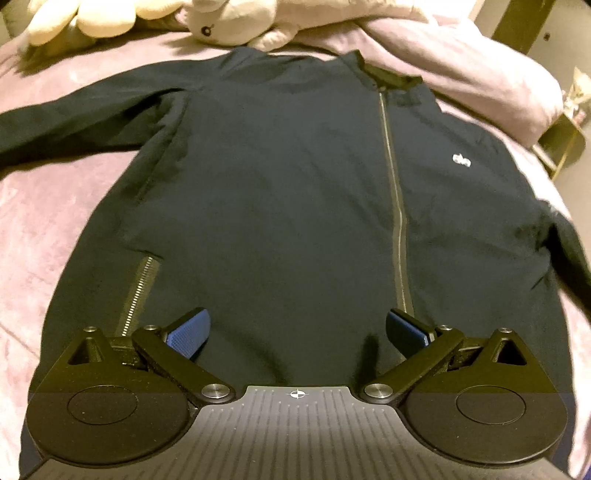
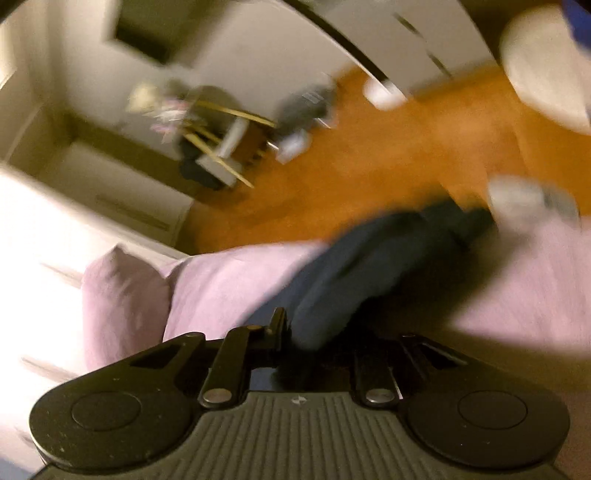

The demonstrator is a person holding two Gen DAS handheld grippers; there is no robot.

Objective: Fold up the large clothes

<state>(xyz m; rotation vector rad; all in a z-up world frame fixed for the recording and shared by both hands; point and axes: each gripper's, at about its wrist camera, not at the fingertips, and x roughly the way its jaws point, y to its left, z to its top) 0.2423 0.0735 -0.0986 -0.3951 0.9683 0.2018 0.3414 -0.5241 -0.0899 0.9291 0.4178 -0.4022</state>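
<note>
A dark navy zip-up jacket (image 1: pixel 280 177) lies flat, front up, on a pink bedspread (image 1: pixel 55 229), collar at the far end, one sleeve stretched to the left. My left gripper (image 1: pixel 297 332) is open above the jacket's hem, its blue pads (image 1: pixel 192 332) spread wide and holding nothing. In the blurred right wrist view, my right gripper (image 2: pixel 295 336) is shut on the jacket's right sleeve (image 2: pixel 369 266), which runs away from the fingers across the bedspread (image 2: pixel 229 280) toward the bed edge.
Cream plush toys (image 1: pixel 229 22) and a pink pillow (image 1: pixel 498 85) lie past the collar. Right of the bed are an orange wood floor (image 2: pixel 369 166), a small table with gold legs (image 2: pixel 221 147) and a white cabinet (image 2: pixel 55 221).
</note>
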